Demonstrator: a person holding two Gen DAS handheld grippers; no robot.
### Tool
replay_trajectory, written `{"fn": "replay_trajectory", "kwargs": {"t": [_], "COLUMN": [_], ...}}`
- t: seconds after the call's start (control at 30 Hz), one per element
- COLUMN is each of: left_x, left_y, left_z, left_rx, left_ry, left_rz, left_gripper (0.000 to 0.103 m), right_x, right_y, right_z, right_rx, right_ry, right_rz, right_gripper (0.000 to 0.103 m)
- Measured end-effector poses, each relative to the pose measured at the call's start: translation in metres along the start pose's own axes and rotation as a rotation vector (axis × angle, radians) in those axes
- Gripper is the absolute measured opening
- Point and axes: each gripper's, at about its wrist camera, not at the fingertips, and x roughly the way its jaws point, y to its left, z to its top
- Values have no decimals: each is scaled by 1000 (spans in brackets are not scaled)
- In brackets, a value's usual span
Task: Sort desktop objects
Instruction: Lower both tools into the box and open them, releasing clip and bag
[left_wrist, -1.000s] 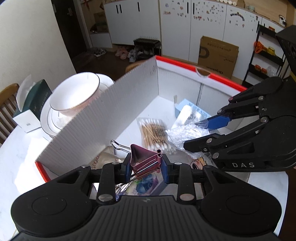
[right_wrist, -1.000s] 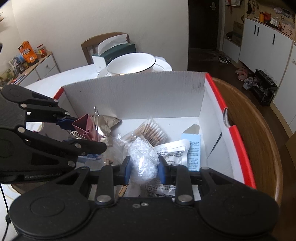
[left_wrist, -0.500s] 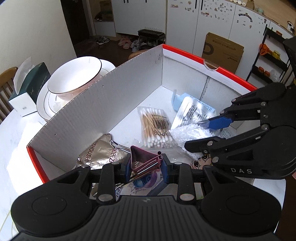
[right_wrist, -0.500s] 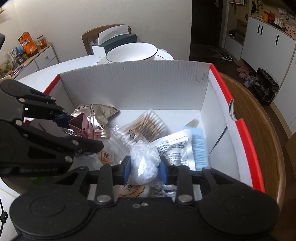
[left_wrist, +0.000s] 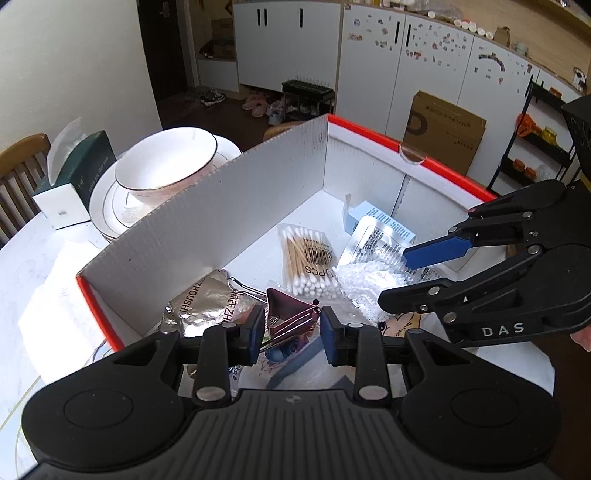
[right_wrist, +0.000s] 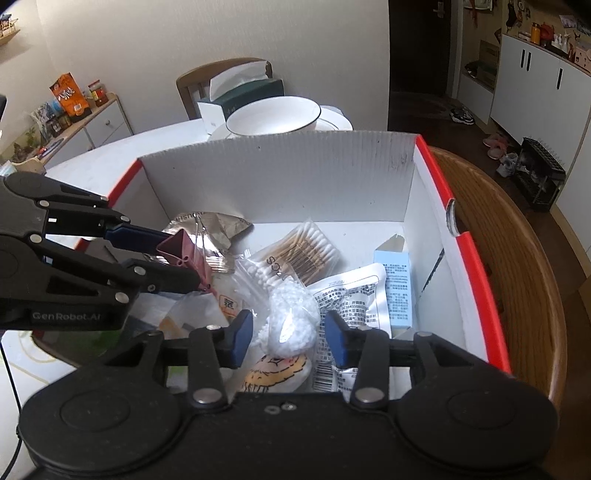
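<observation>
Binder clip (left_wrist: 291, 317), maroon, sits between your left gripper (left_wrist: 291, 334) pads, which stand slightly apart from it, over the red-rimmed white box (left_wrist: 207, 221). Your right gripper (right_wrist: 289, 338) is spread wide around the bag of white beads (right_wrist: 291, 321), not touching it. Nearby in the box lie cotton swabs (left_wrist: 304, 258) and a foil packet (left_wrist: 207, 306).
</observation>
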Motion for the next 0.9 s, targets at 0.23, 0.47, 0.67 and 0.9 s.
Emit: {"fn": "replay_trajectory", "kwargs": {"t": [0.23,0.47,0.67,0.9], "left_x": [-20,-39,-55,-76], "left_y": [-3,-7,-11,-14], "left_z": [-2,-9,-14,-26], "left_rx": [-18,-25,-27,-49], "left_ry": [-47,-99,-125,-163], "left_rz": [14,25,32,68], "left_gripper": [30,65,65,80], "right_x": [-18,-33,-48,-67], "right_y": [6,13,18,26], "right_z": [0,-3,-7,-13], "right_rx": [-14,-20,-21,-24], "right_ry": [-43,-79,-111,-154], "right_rz": [37,48,50,65], "right_gripper": [59,69,76,88]}}
